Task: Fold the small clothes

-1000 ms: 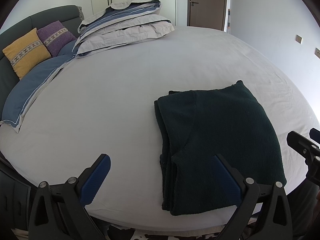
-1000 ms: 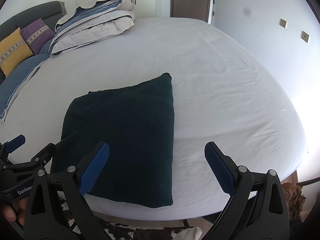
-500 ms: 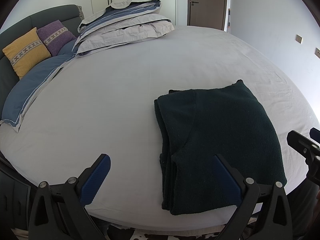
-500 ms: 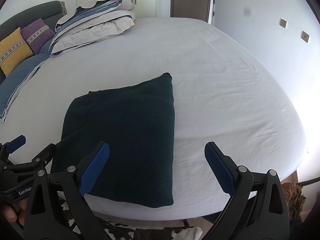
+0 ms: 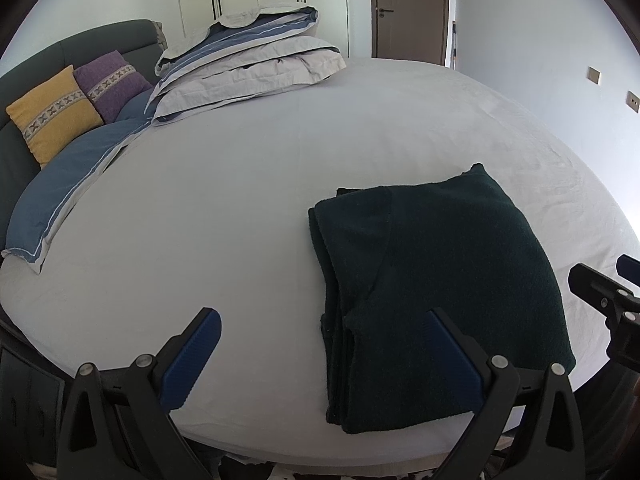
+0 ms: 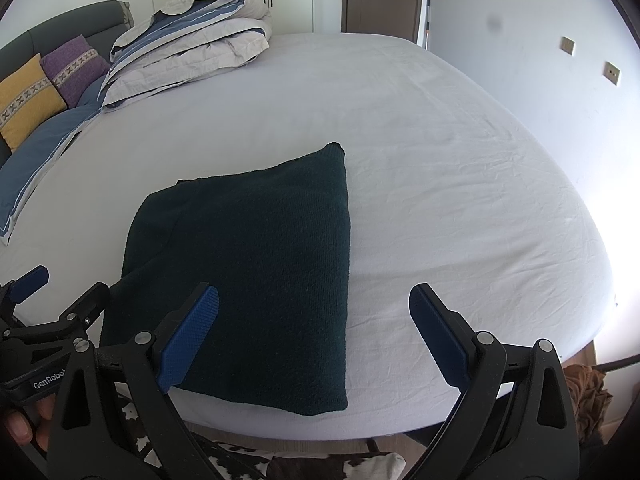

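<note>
Sweater (image 6: 256,272) folded; "GenRobot" on tongs (image 6: 40,304)

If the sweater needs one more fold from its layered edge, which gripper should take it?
Probably the left gripper. It is open, and the sweater's stacked edges lie between its fingers. The right gripper, also open, faces the smooth folded side.

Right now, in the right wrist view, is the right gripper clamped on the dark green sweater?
No: the right gripper hangs open above the near edge of the folded dark green sweater, its blue pads spread wide with nothing between them.
</note>
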The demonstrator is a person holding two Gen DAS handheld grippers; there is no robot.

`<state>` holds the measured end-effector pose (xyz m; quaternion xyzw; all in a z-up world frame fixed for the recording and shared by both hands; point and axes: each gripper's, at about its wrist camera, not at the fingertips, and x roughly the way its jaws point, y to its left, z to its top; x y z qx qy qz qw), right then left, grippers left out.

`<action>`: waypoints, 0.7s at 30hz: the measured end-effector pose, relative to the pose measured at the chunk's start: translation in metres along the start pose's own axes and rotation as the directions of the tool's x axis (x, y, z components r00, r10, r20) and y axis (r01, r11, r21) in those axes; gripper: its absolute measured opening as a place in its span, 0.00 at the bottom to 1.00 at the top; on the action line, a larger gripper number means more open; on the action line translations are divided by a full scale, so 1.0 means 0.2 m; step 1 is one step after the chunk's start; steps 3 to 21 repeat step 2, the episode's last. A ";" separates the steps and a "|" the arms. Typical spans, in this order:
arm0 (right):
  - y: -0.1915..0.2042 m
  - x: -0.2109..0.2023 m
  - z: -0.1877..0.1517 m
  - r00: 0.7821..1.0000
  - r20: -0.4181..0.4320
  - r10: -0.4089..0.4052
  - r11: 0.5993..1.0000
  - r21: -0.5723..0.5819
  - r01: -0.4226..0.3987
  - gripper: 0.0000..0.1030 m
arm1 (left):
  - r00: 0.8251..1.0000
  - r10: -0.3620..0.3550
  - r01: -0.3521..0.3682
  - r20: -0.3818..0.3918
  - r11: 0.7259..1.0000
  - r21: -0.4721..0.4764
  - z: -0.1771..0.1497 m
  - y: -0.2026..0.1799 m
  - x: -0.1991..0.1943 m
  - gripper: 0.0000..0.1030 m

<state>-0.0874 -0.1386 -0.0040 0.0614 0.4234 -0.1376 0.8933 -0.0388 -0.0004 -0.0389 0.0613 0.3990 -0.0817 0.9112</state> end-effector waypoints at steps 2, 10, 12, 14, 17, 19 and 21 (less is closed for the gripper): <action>0.00 0.01 0.00 1.000 -0.002 0.002 1.000 0.000 -0.002 0.94 | 1.000 -0.009 0.008 -0.005 1.000 -0.007 0.00 0.00 0.00 1.00; 0.00 0.01 0.00 1.000 -0.002 0.002 1.000 0.000 -0.002 0.94 | 1.000 -0.009 0.008 -0.005 1.000 -0.007 0.00 0.00 0.00 1.00; 0.00 0.01 0.00 1.000 -0.002 0.002 1.000 0.000 -0.002 0.94 | 1.000 -0.009 0.008 -0.005 1.000 -0.007 0.00 0.00 0.00 1.00; 0.00 0.01 0.00 1.000 -0.002 0.002 1.000 0.000 -0.002 0.94 | 1.000 -0.009 0.008 -0.005 1.000 -0.007 0.00 0.00 0.00 1.00; 0.00 0.01 0.00 1.000 -0.002 0.002 1.000 0.000 -0.002 0.94 | 1.000 -0.009 0.008 -0.005 1.000 -0.007 0.00 0.00 0.00 1.00; 0.00 0.01 0.00 1.000 -0.002 0.002 1.000 0.000 -0.002 0.94 | 1.000 -0.009 0.008 -0.005 1.000 -0.007 0.00 0.00 0.00 1.00; 0.00 0.01 0.00 1.000 -0.002 0.002 1.000 0.000 -0.002 0.94 | 1.000 -0.009 0.008 -0.005 1.000 -0.007 0.00 0.00 0.00 1.00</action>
